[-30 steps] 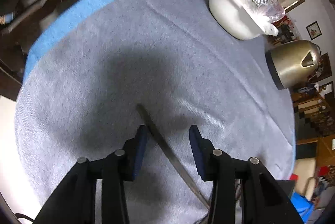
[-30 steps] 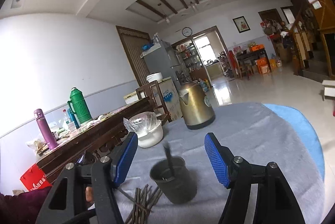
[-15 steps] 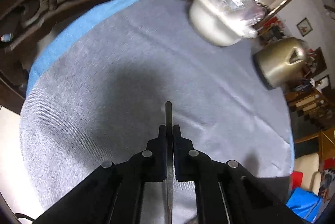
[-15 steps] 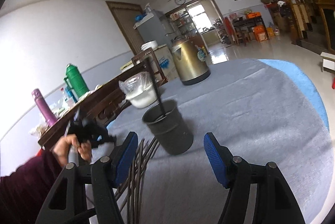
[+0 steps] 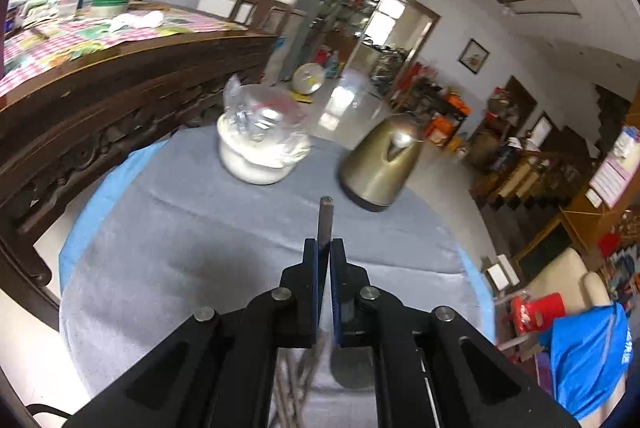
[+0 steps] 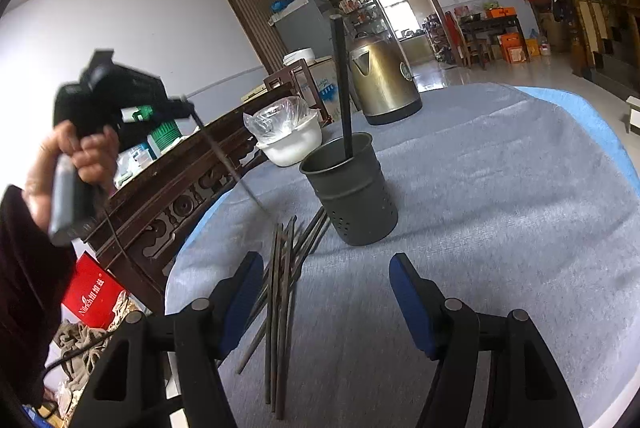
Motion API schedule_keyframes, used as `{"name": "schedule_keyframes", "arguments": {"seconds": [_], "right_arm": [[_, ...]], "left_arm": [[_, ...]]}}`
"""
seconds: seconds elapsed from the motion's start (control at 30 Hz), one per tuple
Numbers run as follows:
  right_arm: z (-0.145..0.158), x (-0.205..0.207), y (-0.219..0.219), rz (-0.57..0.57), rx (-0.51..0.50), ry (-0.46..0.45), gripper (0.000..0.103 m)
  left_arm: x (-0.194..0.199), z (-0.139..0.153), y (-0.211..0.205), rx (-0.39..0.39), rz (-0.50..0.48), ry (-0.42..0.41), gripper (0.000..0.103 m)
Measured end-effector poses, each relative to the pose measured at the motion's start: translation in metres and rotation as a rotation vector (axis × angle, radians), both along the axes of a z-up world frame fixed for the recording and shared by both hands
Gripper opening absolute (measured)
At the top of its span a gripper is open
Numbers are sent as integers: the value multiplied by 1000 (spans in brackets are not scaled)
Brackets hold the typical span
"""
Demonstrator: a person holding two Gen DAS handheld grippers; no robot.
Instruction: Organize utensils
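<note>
While seen from both wrist views: round table (image 6: 500,196) under a grey cloth, with a brass kettle (image 6: 382,80) and a white bowl (image 6: 292,144) covered in plastic toward 12 o'clock. Dark perforated holder (image 6: 352,188) standing upright near table centre, at about 12 o'clock from the right gripper (image 6: 326,292), one chopstick (image 6: 342,84) already upright inside. Loose bundle of chopsticks (image 6: 282,288) flat on the cloth at 7 o'clock of the holder, touching its base at the far ends, long axes running roughly 12 to 6 o'clock, near ends just at the left finger of the right gripper. Right gripper released, jaws wide, nothing between them, pointed down at the cloth between bundle and holder. Left gripper (image 5: 324,248) clenched on a single chopstick (image 5: 325,218), raised clear of the table at 9 o'clock of the holder; stick tip projecting forward past the pads, remainder slanting down toward the cloth in the right wrist view. Judged step: carrying the gripped stick to the holder; holder mouth toward 3 o'clock from the left hand (image 6: 80,152). Right gripper nearer to the bundle, so likely next for a pick.
</note>
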State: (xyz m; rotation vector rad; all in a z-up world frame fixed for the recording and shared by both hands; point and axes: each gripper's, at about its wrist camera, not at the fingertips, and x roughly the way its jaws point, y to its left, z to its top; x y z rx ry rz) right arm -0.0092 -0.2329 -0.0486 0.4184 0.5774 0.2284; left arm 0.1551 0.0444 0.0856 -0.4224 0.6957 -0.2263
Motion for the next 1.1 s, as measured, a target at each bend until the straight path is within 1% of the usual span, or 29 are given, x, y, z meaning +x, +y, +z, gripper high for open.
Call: {"name": "schedule_keyframes", "arguments": {"seconds": [0.1, 0.17, 0.27, 0.47, 0.73, 0.8, 1.0, 1.1], "right_arm": [[0, -2, -2, -4, 0, 0, 69], [-1, 0, -2, -4, 7, 8, 69], [-2, 0, -1, 0, 12, 15, 69], [-4, 0, 4, 16, 5, 14, 69], [-10, 2, 6, 26, 17, 34, 69], [-11, 2, 8, 30, 15, 34, 69], [-12, 3, 12, 43, 15, 41, 69], [-13, 3, 13, 42, 11, 41, 69]], "left_arm": [[-11, 7, -4, -16, -25, -29, 5], [-12, 15, -12, -16, -40, -57, 5], [-13, 25, -24, -18, -62, -78, 5], [-20, 44, -38, 19, -71, -154, 5], [-31, 60, -44, 12, -85, -209, 5], [-33, 62, -47, 37, -86, -228, 5], [-29, 47, -53, 47, -92, -193, 5], [-24, 36, -56, 48, -98, -159, 5]]}}
